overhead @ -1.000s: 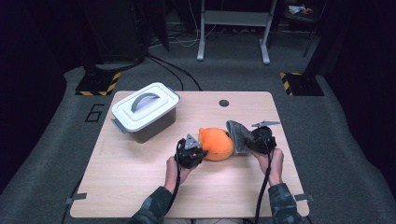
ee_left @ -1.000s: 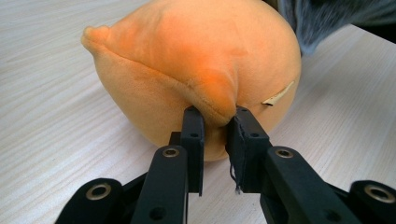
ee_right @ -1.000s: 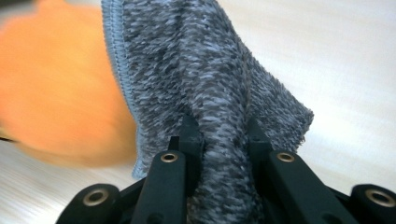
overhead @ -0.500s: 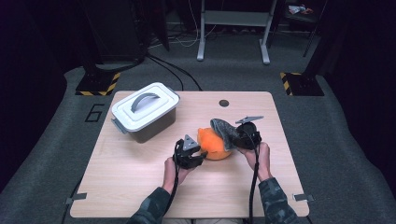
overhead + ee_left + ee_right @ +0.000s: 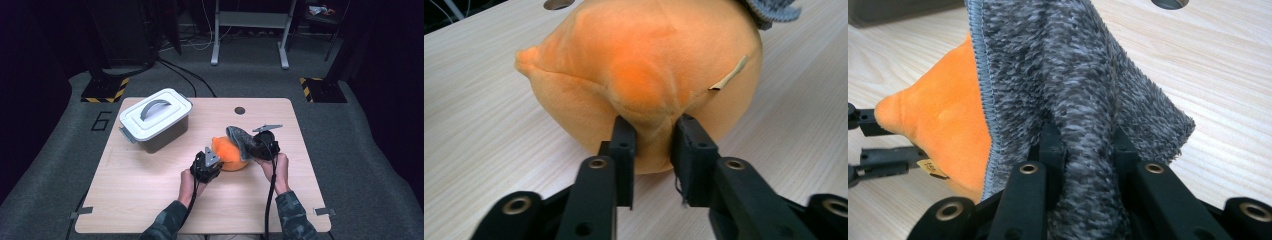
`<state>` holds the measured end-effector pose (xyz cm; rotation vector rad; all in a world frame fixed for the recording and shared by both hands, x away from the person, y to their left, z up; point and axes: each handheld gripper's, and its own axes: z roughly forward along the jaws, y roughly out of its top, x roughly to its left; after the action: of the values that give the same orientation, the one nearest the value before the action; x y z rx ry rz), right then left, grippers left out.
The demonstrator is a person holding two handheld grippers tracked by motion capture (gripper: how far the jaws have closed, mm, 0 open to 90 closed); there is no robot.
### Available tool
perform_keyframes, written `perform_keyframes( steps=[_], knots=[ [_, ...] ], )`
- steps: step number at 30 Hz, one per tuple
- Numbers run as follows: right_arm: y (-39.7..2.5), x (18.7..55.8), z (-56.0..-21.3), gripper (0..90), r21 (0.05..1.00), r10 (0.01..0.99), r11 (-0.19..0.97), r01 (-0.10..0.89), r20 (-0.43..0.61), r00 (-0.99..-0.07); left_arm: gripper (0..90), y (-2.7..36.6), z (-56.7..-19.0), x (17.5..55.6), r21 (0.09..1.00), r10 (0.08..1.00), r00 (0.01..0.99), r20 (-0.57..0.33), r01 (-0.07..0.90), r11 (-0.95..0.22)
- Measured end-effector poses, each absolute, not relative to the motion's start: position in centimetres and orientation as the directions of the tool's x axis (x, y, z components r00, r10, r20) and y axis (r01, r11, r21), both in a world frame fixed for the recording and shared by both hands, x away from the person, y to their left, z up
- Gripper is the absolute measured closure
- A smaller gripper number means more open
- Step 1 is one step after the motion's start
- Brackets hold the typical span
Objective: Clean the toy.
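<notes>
We hold an orange cushion (image 5: pixel 231 154) near the middle of the worktop (image 5: pixel 150 200), a little toward its near edge. Our left gripper (image 5: pixel 653 131) pinches a fold of its plush skin, which bunches between the jaws, so it looks soft and light. Our right gripper (image 5: pixel 1084 135) is clamped on a grey fuzzy cloth (image 5: pixel 1068 65) draped over the cushion's far side. The cloth looks limp and grippy; it is best taken by an edge or fold. A lidded box (image 5: pixel 155 119) stands near the far left corner.
</notes>
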<state>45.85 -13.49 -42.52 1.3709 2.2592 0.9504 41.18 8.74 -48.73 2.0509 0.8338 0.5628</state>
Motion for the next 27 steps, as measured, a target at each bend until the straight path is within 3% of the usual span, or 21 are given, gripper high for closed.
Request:
perform_keyframes(
  steps=[9,15,27],
  knots=[
    [-14.4,44.9,-41.0,74.9,0.707,0.879,0.290,0.645,0.069,-0.472,79.4,9.2,-47.1,41.2,0.842,0.709,0.705,0.024,0.368,-0.395],
    [-13.7,43.8,-39.0,74.9,0.729,0.850,0.319,0.606,0.063,-0.523,79.8,9.5,-46.1,41.2,0.849,0.694,0.714,-0.091,0.420,-0.321],
    [-9.8,44.4,-40.6,74.8,0.688,0.808,0.409,0.600,0.034,-0.589,78.5,9.5,-46.5,41.6,0.837,0.721,0.689,-0.069,0.433,-0.334]
  ],
)
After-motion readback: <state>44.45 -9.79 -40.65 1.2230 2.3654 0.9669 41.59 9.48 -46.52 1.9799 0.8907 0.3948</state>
